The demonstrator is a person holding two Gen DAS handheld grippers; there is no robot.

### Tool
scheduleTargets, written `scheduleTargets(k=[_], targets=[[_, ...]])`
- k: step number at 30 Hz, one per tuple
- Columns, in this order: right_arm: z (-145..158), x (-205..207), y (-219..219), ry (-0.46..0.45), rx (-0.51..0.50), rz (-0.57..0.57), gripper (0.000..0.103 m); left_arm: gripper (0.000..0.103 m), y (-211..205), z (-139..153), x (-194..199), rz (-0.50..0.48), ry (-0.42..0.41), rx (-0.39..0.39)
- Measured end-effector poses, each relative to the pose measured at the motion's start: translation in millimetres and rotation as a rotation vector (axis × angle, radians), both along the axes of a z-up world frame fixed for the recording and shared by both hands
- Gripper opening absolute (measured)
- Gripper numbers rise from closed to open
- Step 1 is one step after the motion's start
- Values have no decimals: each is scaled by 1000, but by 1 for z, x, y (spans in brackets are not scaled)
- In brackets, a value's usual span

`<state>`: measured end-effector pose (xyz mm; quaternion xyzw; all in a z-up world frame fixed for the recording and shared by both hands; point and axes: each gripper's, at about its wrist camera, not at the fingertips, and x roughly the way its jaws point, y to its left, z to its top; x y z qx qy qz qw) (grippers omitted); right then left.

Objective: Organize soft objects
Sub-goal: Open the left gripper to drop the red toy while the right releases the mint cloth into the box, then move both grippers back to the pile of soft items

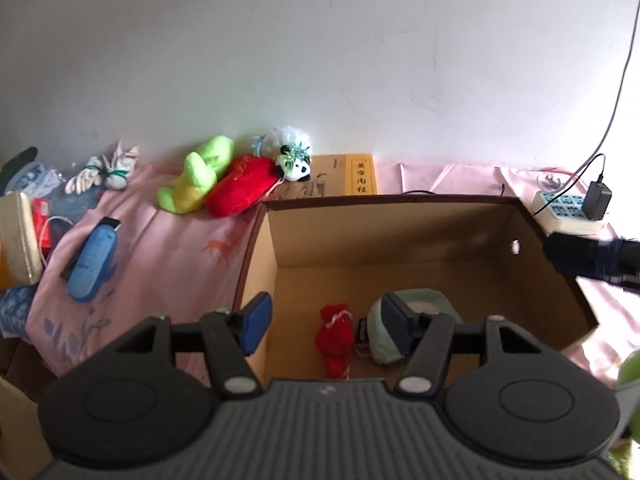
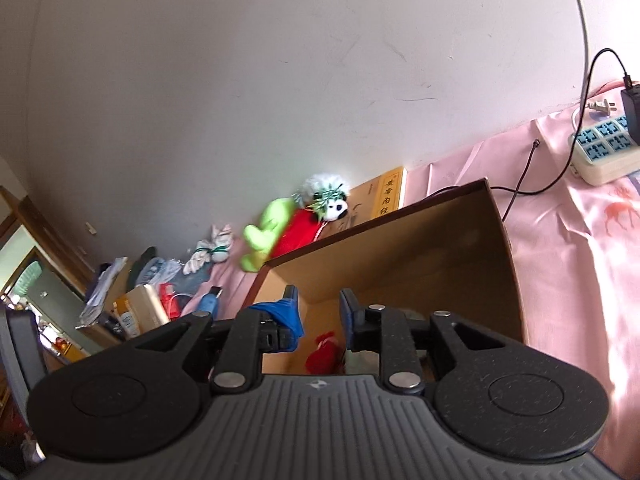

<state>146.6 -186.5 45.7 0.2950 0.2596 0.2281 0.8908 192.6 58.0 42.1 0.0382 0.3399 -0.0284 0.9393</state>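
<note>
An open cardboard box (image 1: 400, 228) stands on the pink cloth. Inside lie a small red plush (image 1: 334, 338) and a pale green soft toy (image 1: 416, 320). My left gripper (image 1: 326, 322) is open and empty, held above the box's near left part. My right gripper (image 2: 320, 316) is open and empty above the same box (image 2: 420, 248); the red plush (image 2: 322, 356) shows between its fingers. Behind the box, by the wall, lie a green plush (image 1: 196, 176), a red plush cushion (image 1: 242, 184), a small panda (image 1: 294, 162) and a white soft bundle (image 1: 104, 172).
A blue object (image 1: 92, 260) lies on the cloth left of the box. A yellow book (image 1: 348, 174) leans behind the box. A power strip (image 1: 568, 210) with a black charger and cables sits at the right. Clutter and a box (image 1: 18, 236) fill the left edge.
</note>
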Motion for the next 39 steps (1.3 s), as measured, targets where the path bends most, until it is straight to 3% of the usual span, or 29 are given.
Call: scheduleTargets(k=[7,21,29,35,39], targets=[[0,-44,-1,-10,31,-10,7,66,-16,12,-47,36,-42,70],[-16,-121,-11,-49,48,-104,9,66,-26,0,-117,50,-26,89],[-42,-137,-15,7,80,-78,10,66,9,-19,-147,86,12,19],[-61,-149,-7,26,23,-22,11,66,41,-33,-168,102,48,-38],[-70,-157,3,16,-73,18,12,67,54,-46,-186,81,63,-58]])
